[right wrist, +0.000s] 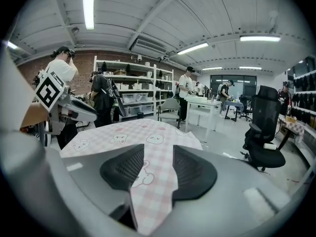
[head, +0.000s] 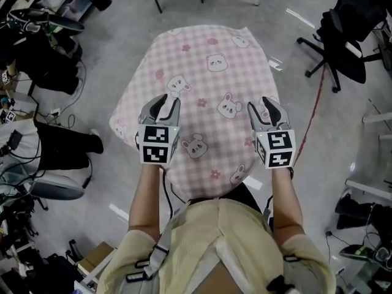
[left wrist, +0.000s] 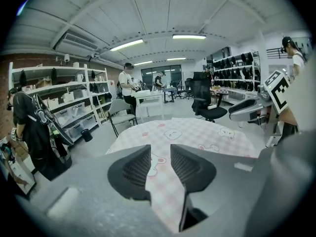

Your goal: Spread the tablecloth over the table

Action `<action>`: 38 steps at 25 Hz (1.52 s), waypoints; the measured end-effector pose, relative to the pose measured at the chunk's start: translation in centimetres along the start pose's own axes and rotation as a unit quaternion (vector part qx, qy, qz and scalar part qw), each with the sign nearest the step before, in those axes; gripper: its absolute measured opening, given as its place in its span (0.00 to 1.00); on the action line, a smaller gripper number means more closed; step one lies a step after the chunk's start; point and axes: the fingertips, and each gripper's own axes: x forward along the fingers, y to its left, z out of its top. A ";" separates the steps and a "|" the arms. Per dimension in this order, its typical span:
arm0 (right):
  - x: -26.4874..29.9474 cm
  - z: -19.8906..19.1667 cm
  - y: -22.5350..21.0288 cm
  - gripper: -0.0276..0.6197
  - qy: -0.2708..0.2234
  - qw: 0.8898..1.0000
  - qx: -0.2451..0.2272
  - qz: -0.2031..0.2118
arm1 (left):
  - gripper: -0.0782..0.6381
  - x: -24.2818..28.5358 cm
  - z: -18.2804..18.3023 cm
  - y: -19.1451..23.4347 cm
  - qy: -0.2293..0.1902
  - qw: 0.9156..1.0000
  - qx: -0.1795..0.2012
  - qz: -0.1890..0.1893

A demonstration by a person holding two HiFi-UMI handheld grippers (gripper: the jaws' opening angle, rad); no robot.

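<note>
A pink checked tablecloth [head: 208, 97] printed with bears and flowers lies spread over a round table and hangs over its edges. My left gripper [head: 166, 103] hovers over the near left part of the cloth, and my right gripper [head: 264, 106] hovers over the near right part. In the left gripper view the jaws of the left gripper [left wrist: 160, 154] stand a little apart, and the tablecloth [left wrist: 192, 132] shows through the gap. In the right gripper view the right gripper [right wrist: 158, 154] has a wider gap, with the tablecloth [right wrist: 143, 130] below it. Neither pair of pads presses on the fabric.
A black office chair [head: 343, 35] stands at the far right on the grey floor, and a red cable [head: 315, 103] runs past it. Bags, cables and gear [head: 37, 48] crowd the left side. A grey chair [left wrist: 121, 115], shelving [right wrist: 133, 100] and several standing people are beyond the table.
</note>
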 end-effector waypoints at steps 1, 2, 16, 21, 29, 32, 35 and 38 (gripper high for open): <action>-0.5 -0.1 -0.1 0.33 -0.002 1.000 0.000 0.000 | 0.30 -0.3 0.0 -0.6 -0.002 1.000 -0.002 -0.003; -0.9 -0.2 -0.1 0.33 -0.003 1.000 -0.001 0.001 | 0.30 -0.6 -0.1 -1.1 -0.002 1.000 -0.005 -0.006; -4.8 -0.2 4.1 0.21 0.003 1.000 0.003 0.007 | 0.22 -6.1 -2.9 -2.2 -0.003 0.998 -0.045 -0.041; -6.6 -1.0 5.1 0.16 0.004 1.000 0.011 0.015 | 0.21 -8.2 -3.7 -3.6 -0.006 0.998 -0.044 -0.050; -7.6 -1.7 7.2 0.05 0.011 1.000 0.005 0.024 | 0.20 -9.8 -5.0 -3.8 -0.004 0.997 -0.048 -0.054; -8.2 -2.1 7.7 0.05 0.014 0.999 0.017 0.033 | 0.20 -10.5 -5.3 -4.2 -0.004 0.997 -0.048 -0.053; -8.6 -1.8 8.5 0.05 0.015 0.999 0.019 0.034 | 0.20 -11.3 -5.4 -3.9 -0.006 0.997 -0.050 -0.051; -8.5 -1.0 8.8 0.05 0.015 0.999 0.022 0.035 | 0.20 -11.5 -4.9 -3.2 -0.007 0.997 -0.052 -0.050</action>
